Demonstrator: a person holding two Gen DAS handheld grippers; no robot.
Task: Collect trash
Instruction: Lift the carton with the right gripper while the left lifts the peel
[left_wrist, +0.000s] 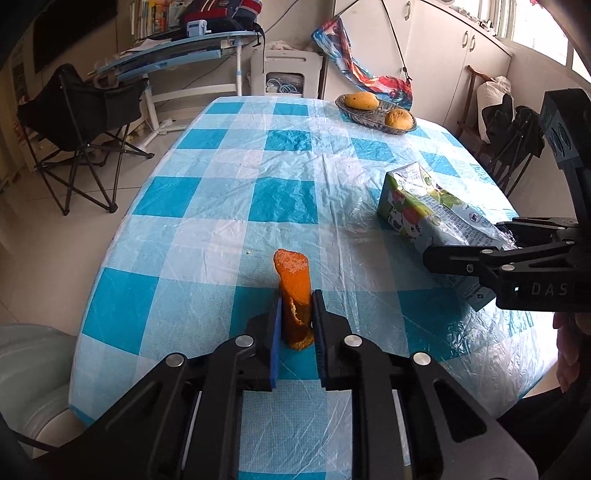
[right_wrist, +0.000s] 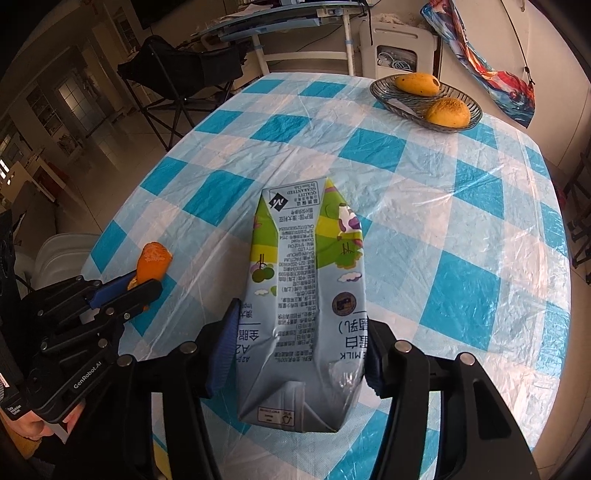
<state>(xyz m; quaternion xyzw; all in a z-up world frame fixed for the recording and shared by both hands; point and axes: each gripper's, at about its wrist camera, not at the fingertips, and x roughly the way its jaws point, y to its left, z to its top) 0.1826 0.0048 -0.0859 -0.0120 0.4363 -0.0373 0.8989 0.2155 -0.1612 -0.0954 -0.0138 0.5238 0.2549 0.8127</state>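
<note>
Two pieces of trash are in view, one orange peel (left_wrist: 295, 291) and one milk carton (right_wrist: 306, 310); two yellow-orange fruits sit in one glass dish (right_wrist: 476, 107) at the far side of the table (left_wrist: 229, 206), which wears a blue-and-white checked cloth; two grippers are at work, one in each hand.

The left gripper (left_wrist: 297, 325) has its jaws nearly together, clamped on the lower part of the peel; the peel stands upright between the blue pads, its upper half rising clear above them, over the near part of the table.

The right gripper (right_wrist: 295, 354) holds its jaws about half apart, pressed on the two sides of the carton near its base end; the carton lies lengthwise along the fingers, top end pointing away, to the right of the peel and apart from it.
</note>
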